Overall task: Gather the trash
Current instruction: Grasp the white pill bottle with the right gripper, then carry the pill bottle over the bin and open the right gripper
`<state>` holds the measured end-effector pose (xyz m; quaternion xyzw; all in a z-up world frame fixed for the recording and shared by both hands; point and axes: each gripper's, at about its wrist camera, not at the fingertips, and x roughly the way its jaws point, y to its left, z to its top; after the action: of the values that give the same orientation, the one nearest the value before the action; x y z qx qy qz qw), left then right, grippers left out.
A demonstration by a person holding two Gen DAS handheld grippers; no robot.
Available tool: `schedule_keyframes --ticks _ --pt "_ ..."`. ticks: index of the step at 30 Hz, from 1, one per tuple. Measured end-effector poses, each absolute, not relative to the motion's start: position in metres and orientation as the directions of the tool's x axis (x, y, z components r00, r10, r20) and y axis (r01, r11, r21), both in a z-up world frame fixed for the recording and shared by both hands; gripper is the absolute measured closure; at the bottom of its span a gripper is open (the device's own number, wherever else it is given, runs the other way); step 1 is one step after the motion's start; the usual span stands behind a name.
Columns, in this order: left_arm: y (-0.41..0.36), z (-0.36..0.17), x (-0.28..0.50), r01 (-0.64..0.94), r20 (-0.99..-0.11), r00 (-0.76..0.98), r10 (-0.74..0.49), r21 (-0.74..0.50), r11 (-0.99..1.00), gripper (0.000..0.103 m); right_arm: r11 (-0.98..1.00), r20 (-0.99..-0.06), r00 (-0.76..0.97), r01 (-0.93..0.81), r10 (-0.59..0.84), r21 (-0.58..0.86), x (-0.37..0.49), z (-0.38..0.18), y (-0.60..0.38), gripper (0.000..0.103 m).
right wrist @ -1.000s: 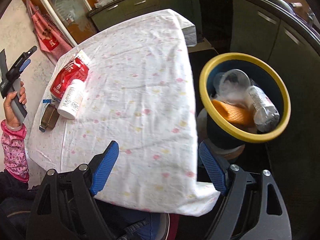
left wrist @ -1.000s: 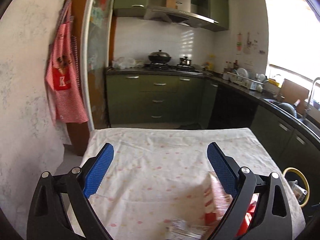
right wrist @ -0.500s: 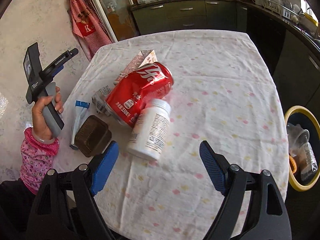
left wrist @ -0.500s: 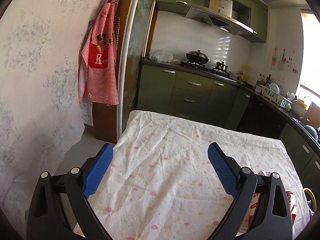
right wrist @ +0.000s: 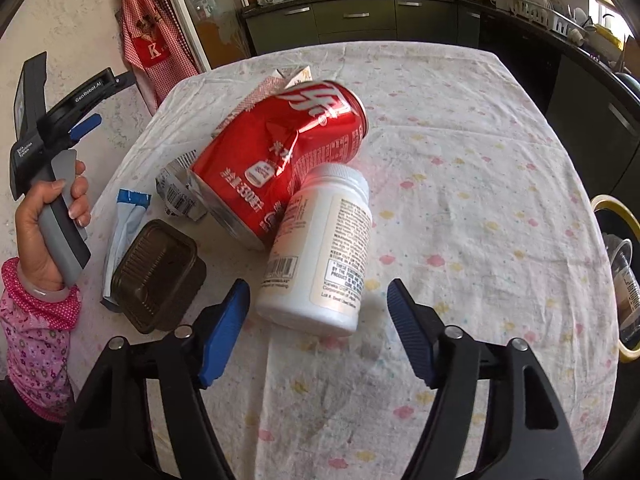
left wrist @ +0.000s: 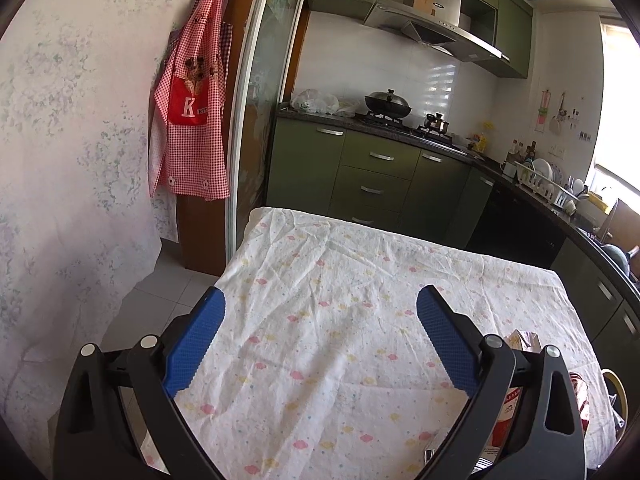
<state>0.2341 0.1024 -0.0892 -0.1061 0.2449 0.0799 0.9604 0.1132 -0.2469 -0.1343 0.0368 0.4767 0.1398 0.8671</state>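
Observation:
In the right wrist view a white pill bottle (right wrist: 320, 248) lies on the tablecloth (right wrist: 460, 200), leaning against a dented red soda can (right wrist: 276, 160). A carton (right wrist: 292, 78) lies behind the can, with a brown plastic tray (right wrist: 158, 274), a blue-white wrapper (right wrist: 124, 224) and a crumpled wrapper (right wrist: 176, 192) to the left. My right gripper (right wrist: 318, 320) is open, its fingers on either side of the bottle's base. My left gripper (left wrist: 320, 344) is open and empty over the table's left part; it also shows at the left of the right wrist view (right wrist: 48, 128).
A yellow-rimmed trash bin (right wrist: 618, 276) holding a clear cup stands off the table's right edge. A wall with a red checked apron (left wrist: 188, 120) is to the left. Green kitchen cabinets (left wrist: 376, 176) and a counter stand beyond the table.
My right gripper swung from the bin toward the trash pile and closed in on the white bottle. My left gripper turned left and lifted, so the trash slid to its lower right.

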Motion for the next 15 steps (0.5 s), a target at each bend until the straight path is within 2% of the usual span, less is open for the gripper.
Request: schedule_keyframes --ticks 5,15 --pt "0.101 -0.091 0.235 -0.208 -0.49 0.865 0.108 -0.156 0.966 0.008 0.96 -0.788 0.549 -0.193 0.278 0.205 0.111 -0.133 -0.256 0.058" --pt "0.099 -0.093 0.236 -0.212 -0.488 0.865 0.12 -0.137 0.968 0.008 0.963 -0.746 0.608 -0.181 0.27 0.201 0.097 -0.107 -0.293 0.059"
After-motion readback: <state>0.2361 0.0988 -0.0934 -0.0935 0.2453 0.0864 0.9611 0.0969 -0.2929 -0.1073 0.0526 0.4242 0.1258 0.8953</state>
